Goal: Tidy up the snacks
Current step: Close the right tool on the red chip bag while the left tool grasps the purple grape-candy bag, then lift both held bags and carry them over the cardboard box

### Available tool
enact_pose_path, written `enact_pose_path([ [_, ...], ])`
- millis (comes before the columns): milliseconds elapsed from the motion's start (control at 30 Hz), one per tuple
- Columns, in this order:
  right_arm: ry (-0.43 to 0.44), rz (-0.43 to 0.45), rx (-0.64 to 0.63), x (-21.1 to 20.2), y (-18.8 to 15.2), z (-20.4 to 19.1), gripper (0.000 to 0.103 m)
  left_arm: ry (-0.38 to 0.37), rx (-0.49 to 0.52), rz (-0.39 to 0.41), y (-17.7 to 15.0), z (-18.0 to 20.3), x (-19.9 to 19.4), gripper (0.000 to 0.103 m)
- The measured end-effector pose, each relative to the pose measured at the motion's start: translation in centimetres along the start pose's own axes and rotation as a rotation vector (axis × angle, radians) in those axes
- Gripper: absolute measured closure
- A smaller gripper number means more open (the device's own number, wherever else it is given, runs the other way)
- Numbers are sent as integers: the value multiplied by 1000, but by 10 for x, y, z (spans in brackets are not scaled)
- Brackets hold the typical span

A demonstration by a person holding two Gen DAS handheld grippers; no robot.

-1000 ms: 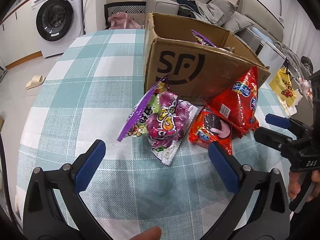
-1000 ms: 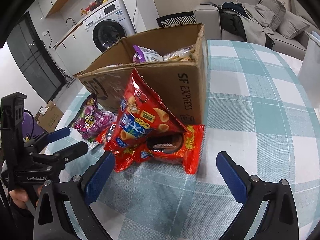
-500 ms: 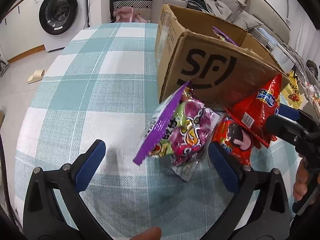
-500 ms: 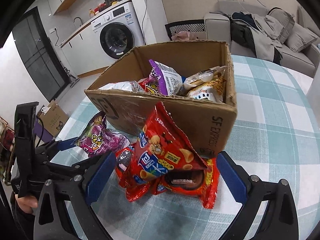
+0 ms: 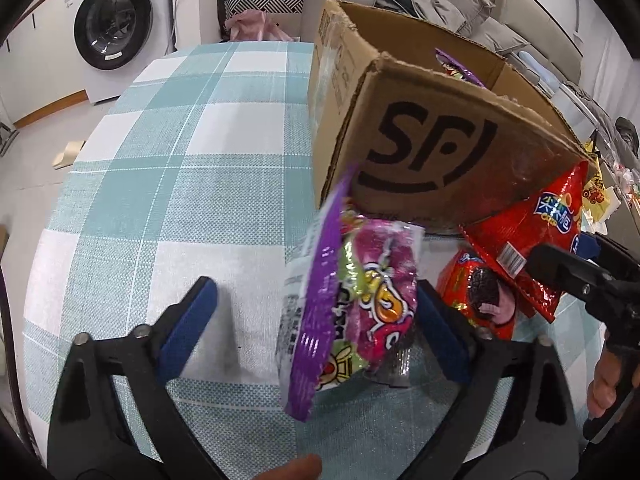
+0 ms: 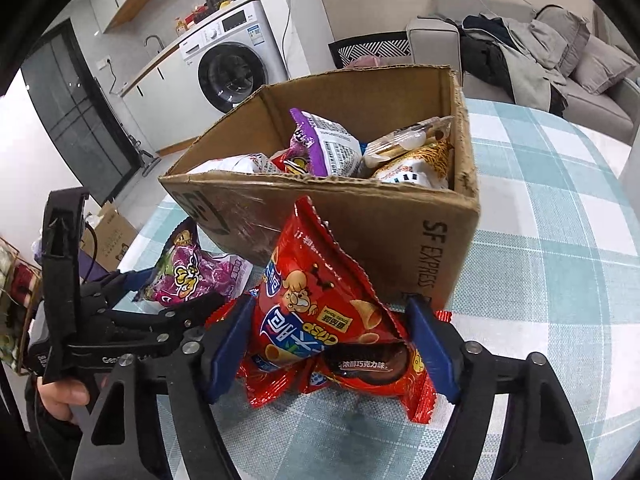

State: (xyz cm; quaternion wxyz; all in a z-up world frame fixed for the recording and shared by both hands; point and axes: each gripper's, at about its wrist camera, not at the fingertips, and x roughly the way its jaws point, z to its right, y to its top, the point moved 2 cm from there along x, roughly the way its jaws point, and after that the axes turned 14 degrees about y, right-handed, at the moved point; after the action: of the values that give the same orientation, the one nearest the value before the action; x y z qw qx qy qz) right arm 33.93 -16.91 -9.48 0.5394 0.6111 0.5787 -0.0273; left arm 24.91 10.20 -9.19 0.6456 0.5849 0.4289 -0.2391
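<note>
1. We are working on the pickup step — both grippers are closing at once on snacks lying against the front of the cardboard box (image 6: pixel 384 240).
2. Our left gripper (image 5: pixel 316 320) is closing around the purple candy bag (image 5: pixel 360 312); the bag is standing between the jaws, the right pad looks to be touching it, the left pad is still apart.
3. Our right gripper (image 6: pixel 328 344) is closing around the red chip bag (image 6: pixel 316 312), which is leaning on the box over a red cookie pack (image 6: pixel 372 372); both pads are just beside the bag, not yet clearly pressing.
4. Next, we judge, each grip needs to finish on its own bag alone, then lift over the box rim — the box is already holding several packets.
5. Hard to make out: whether the right pads are catching the cookie pack too, the purple bag's far edge behind the pad, and how much room is remaining in the box on the checked surface (image 5: pixel 168 200).
</note>
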Motion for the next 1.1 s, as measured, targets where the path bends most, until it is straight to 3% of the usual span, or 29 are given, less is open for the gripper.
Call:
enact_pose_path([
  [167, 31, 28, -3, -9, -3, -1, 45, -34, 35, 12, 1, 5, -3, 47],
  [333, 35, 50, -24, -16, -4, -5, 54, -78, 22, 23, -4, 4, -5, 56],
  [600, 58, 81, -29, -27, -5, -1, 62, -108, -16, 55, -13, -7, -24, 57],
  [733, 55, 87, -32, -31, -7, -3, 73, -116, -32, 65, -17, -11, -35, 57],
  [1100, 80, 127, -57, -54, -20, -15, 77, -126, -30, 122, -27, -8, -76, 57],
])
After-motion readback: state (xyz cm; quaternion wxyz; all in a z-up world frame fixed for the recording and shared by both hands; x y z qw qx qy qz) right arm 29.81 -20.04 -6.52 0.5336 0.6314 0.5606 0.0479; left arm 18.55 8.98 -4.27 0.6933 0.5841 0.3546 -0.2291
